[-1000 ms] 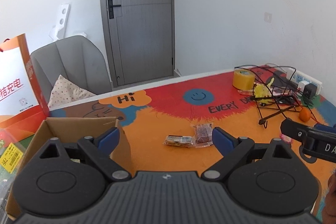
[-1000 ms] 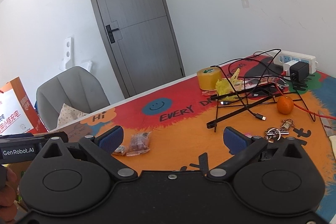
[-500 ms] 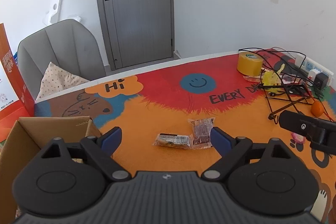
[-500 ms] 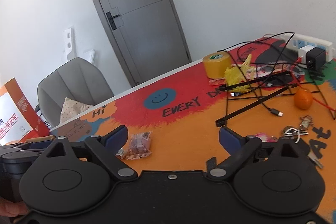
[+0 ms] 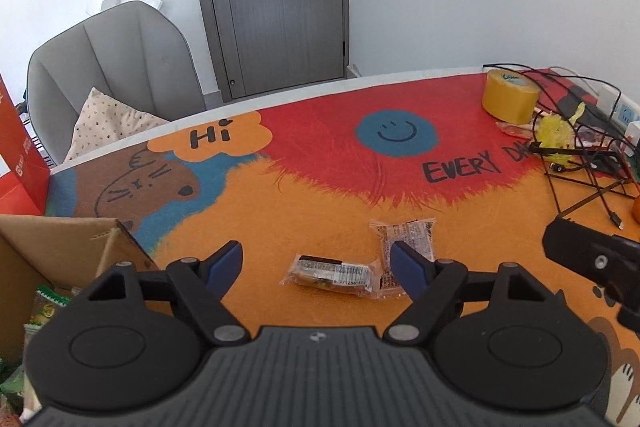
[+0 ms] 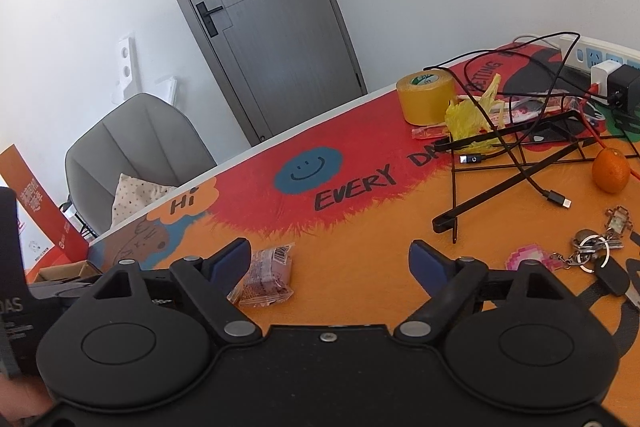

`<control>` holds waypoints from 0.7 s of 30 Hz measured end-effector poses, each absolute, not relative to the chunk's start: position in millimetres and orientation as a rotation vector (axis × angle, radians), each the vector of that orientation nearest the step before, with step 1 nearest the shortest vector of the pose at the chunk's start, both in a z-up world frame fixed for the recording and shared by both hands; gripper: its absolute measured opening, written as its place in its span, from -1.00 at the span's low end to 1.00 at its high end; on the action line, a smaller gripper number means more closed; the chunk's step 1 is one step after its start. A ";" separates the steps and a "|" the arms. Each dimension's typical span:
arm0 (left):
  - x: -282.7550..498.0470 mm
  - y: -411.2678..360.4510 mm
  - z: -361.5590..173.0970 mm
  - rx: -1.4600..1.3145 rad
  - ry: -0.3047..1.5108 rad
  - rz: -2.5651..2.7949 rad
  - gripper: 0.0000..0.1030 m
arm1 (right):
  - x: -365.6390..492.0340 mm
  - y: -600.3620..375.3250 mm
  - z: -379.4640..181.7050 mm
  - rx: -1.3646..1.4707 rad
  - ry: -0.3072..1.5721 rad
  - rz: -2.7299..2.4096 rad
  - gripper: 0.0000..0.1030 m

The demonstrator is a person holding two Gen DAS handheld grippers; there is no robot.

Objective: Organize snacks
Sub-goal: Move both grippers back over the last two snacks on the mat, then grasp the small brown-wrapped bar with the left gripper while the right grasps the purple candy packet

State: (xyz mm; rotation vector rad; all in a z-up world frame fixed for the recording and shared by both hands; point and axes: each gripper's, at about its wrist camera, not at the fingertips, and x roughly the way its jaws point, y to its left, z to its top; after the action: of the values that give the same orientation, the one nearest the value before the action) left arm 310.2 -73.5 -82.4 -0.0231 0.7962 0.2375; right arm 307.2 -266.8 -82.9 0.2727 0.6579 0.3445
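Observation:
Two clear-wrapped snack packets lie side by side on the orange mat. A flat one with a barcode label point(image 5: 334, 274) lies between my left gripper's open fingers, and a reddish one point(image 5: 404, 247) lies by the right fingertip. My left gripper point(image 5: 318, 265) is open and empty just above them. The reddish packet point(image 6: 268, 277) also shows by the left fingertip of my right gripper point(image 6: 330, 261), which is open and empty. A cardboard box point(image 5: 60, 247) holding green snack packs point(image 5: 46, 307) stands at the left.
A yellow tape roll point(image 5: 509, 99), a black wire stand with cables point(image 6: 516, 163), a power strip point(image 6: 596, 57), an orange point(image 6: 610, 171) and keys point(image 6: 596, 251) crowd the table's right side. A grey chair point(image 5: 112, 75) and an orange bag point(image 5: 18, 147) stand beyond the left edge.
Both grippers have moved forward and down toward the two snack packets. The packets now sit larger and closer to the fingertips. The box has slid toward the left edge of the left wrist view.

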 end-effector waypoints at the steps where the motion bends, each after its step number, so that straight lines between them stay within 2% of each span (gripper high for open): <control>1: 312.9 -72.7 -85.3 -0.029 0.803 0.245 0.57 | 308.1 -266.5 -83.9 0.275 0.659 0.343 0.67; 17: 335.8 -63.0 -124.2 -0.072 0.870 0.305 0.56 | 327.2 -268.0 -102.7 0.323 0.705 0.328 0.67; 18: 334.8 -60.7 -124.7 -0.085 0.858 0.306 0.52 | 327.3 -266.8 -103.4 0.322 0.706 0.332 0.67; 21: 333.5 -56.5 -123.2 -0.105 0.854 0.288 0.15 | 327.5 -262.2 -104.5 0.316 0.711 0.343 0.65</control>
State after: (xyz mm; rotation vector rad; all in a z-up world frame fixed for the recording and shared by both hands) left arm 333.5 -56.5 -123.2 -0.1047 0.8543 0.2884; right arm 327.5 -262.2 -104.5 0.3164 0.7109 0.3431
